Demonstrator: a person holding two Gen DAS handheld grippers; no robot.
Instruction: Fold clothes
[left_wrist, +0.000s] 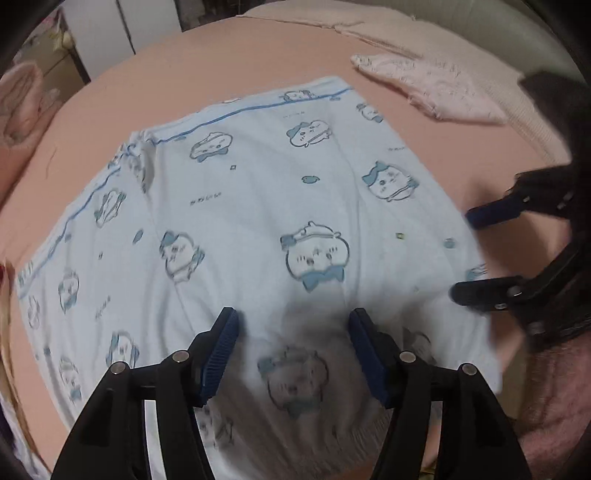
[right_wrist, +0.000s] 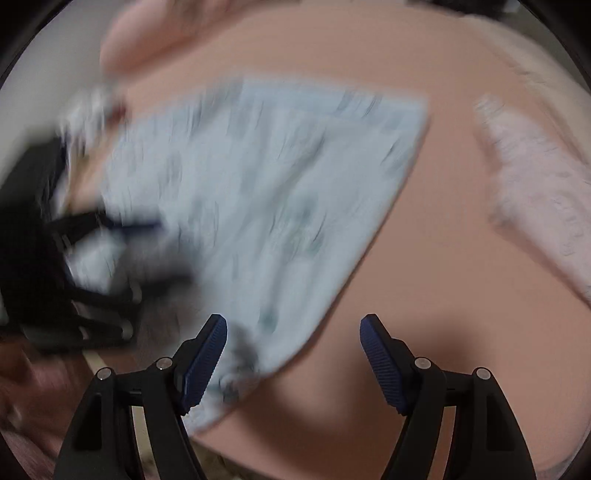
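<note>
A pale blue garment (left_wrist: 258, 229) printed with cartoon faces and edged in darker blue piping lies spread across the middle of a salmon-pink bed sheet (left_wrist: 424, 122), filling the left wrist view from about 10 o'clock to 4 o'clock. It looks smoothed out and mostly flat, with one lengthwise crease or seam running down its left side; whether a first fold is already made cannot be told, and the main folds appear still to come.

The left gripper (left_wrist: 293, 325) hangs over the garment's near edge at 6 o'clock, its blue-padded jaws parted at a middling width with cloth below them but nothing pinched. The right gripper (right_wrist: 293, 328) hovers at the garment's right-hand corner, jaws set wider, one finger over the cloth and the other over bare sheet, gripping nothing; its view is heavily blurred.

At 1 o'clock from the garment lies a fuzzy pink cloth (left_wrist: 432, 88), apart from it, with a beige blanket (left_wrist: 369, 22) beyond at the bed's far edge. At 10 o'clock, past the bed, stands pale furniture (left_wrist: 107, 40), too dim to identify further.
</note>
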